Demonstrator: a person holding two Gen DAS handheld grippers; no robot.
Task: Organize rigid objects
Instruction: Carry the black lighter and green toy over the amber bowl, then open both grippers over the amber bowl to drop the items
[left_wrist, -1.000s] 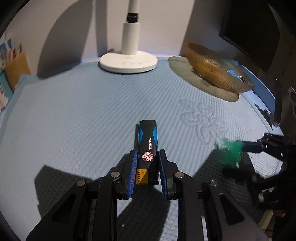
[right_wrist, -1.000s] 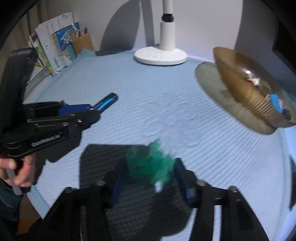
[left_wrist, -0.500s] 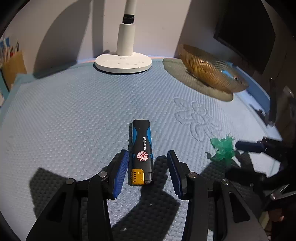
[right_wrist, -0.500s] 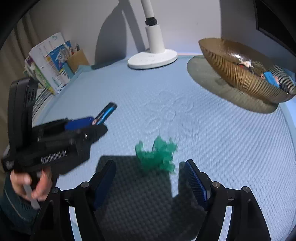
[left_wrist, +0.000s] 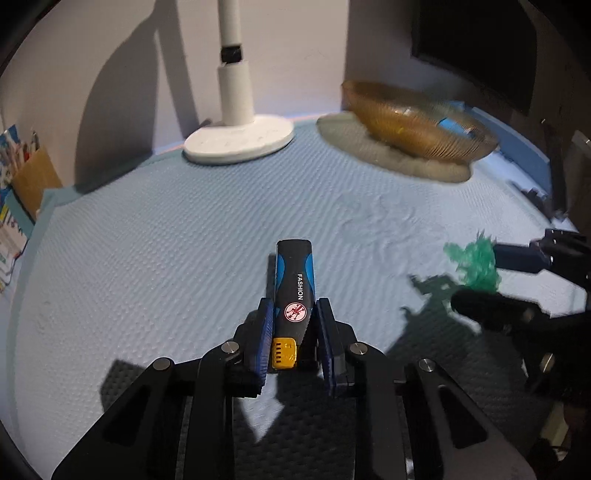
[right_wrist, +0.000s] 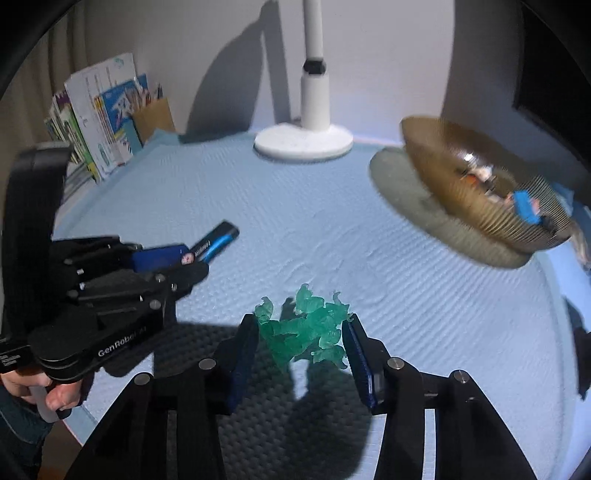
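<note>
A black and blue lighter (left_wrist: 295, 291) with a yellow end sits between the blue pads of my left gripper (left_wrist: 294, 310), which is shut on it. From the right wrist view the same lighter (right_wrist: 218, 240) sticks out of the left gripper (right_wrist: 188, 260) at the left. A green translucent toy (right_wrist: 303, 325) is between the pads of my right gripper (right_wrist: 300, 325). Its jaws are closing and both pads touch the toy's sides. The left wrist view shows the toy (left_wrist: 474, 264) and the right gripper (left_wrist: 495, 277) at the right edge.
An amber ribbed bowl (right_wrist: 461, 199) holding small items stands at the back right on the blue mat (right_wrist: 258, 206). A white lamp base (right_wrist: 303, 142) is at the back centre. Books and a pen holder (right_wrist: 99, 114) line the left edge. A hand (right_wrist: 55, 398) grips the left handle.
Half a second ago both grippers stood open, with the lighter and the toy lying free on the mat. Now the left has shut on the lighter and the right has closed in on the toy.
</note>
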